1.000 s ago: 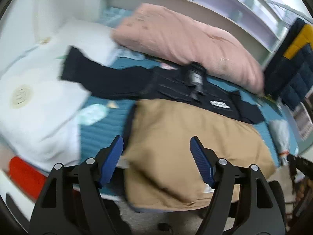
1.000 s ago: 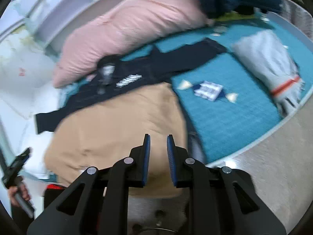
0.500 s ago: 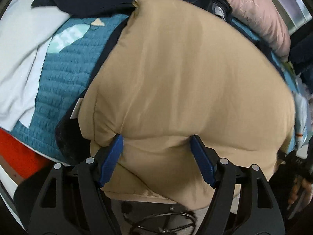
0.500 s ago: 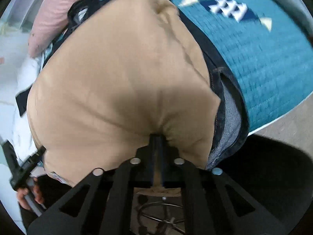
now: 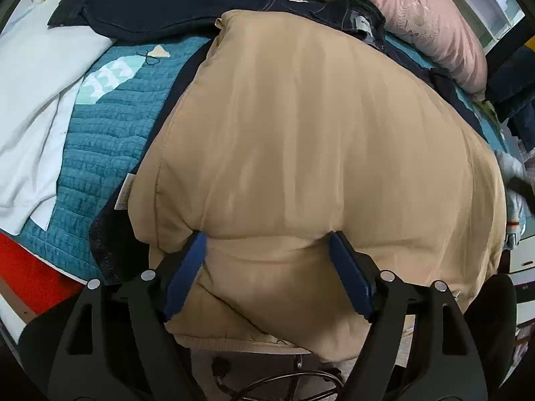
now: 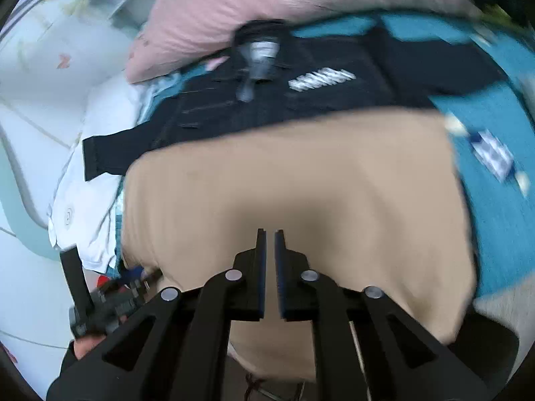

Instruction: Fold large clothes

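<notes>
the big tan jacket (image 5: pixel 317 140) lies puffy on the bed (image 5: pixel 100 140), so most folding is left. the left gripper (image 5: pixel 267 277) is open wide around its near edge, and the right gripper (image 6: pixel 270 234) is almost closed, holding nothing.

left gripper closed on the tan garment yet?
No. In the left wrist view the left gripper is wide open, its blue fingers pressed into the tan garment with fabric bulging between them.
</notes>
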Tool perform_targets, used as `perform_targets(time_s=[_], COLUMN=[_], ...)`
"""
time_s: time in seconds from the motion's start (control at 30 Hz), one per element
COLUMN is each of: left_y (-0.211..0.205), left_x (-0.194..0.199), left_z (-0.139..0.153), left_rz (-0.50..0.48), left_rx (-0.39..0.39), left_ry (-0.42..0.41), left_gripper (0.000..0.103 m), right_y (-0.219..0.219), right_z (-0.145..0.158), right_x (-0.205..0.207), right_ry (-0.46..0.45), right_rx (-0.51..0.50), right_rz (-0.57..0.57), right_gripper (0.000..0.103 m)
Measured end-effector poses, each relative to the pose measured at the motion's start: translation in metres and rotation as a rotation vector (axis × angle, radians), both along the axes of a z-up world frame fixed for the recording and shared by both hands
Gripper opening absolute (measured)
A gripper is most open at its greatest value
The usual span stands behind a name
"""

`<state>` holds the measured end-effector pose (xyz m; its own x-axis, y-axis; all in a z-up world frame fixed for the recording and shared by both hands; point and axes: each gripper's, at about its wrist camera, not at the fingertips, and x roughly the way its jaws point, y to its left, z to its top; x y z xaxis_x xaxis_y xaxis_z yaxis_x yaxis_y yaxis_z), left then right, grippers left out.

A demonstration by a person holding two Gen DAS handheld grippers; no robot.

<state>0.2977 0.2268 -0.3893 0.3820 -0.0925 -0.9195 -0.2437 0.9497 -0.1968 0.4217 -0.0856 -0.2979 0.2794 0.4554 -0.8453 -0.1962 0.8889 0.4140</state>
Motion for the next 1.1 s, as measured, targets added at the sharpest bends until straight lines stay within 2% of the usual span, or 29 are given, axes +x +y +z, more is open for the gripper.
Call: perform_targets(time_s=[0.1, 0.2, 0.33, 0.4, 0.5, 0.63, 0.73, 0.83, 0.9, 0.97, 1.07, 1.1], left_y=[-0.002, -0.005, -0.002, -0.002, -0.003, -0.003, 0.001, 0.013, 0.026, 0.036, 0.06, 0.064], left_x=[-0.004, -0.007, -0.007, -0.007, -0.004, -0.001, -0.001, -0.006, -0.011, -0.015, -0.028, -0.032], left_z=[0.0, 0.0, 0.0, 0.0, -0.001, -0.001, 0.003, 0.009, 0.014, 0.019, 0.024, 0.024], left_rz=[-0.023, -0.043, -0.058, -0.075, -0.086, -0.08, -0.068, -0.034, 0.003, 0.039, 0.119, 0.137], left_rx=[0.007, 0.014, -0.023, -0.03, -0.035, -0.046, -0.075, -0.15, -0.25, -0.321, -0.462, -0.488], left_ry=[-0.007, -0.019, -0.033, -0.041, -0.04, -0.044, -0.059, -0.088, -0.117, -0.147, -0.201, -0.207], left_gripper=[0.079, 0.08, 0.082, 0.084, 0.088, 0.089, 0.089, 0.089, 0.089, 0.089, 0.089, 0.089], right_y=[0.044, 0.066, 0.076, 0.077, 0.079, 0.067, 0.067, 0.071, 0.071, 0.07, 0.076, 0.077], right_z=[-0.009, -0.023, -0.077, -0.088, -0.082, -0.054, -0.042, -0.065, -0.085, -0.09, -0.088, -0.088], right_x=[0.026, 0.047, 0.063, 0.066, 0.066, 0.044, 0.015, -0.002, -0.005, -0.003, -0.005, -0.006], right_ry=[0.012, 0.043, 0.14, 0.124, 0.107, 0.112, 0.115, 0.175, 0.159, 0.145, 0.12, 0.111], right_rx=[-0.015, -0.083, -0.164, -0.15, -0.179, -0.099, -0.088, -0.122, -0.131, -0.119, -0.159, -0.167], right_rz=[0.044, 0.057, 0.062, 0.049, 0.062, 0.049, 0.071, 0.086, 0.085, 0.078, 0.105, 0.111], right_gripper=[0.001, 0.001, 0.0, 0.0, 0.0, 0.002, 0.002, 0.0, 0.0, 0.0, 0.0, 0.0])
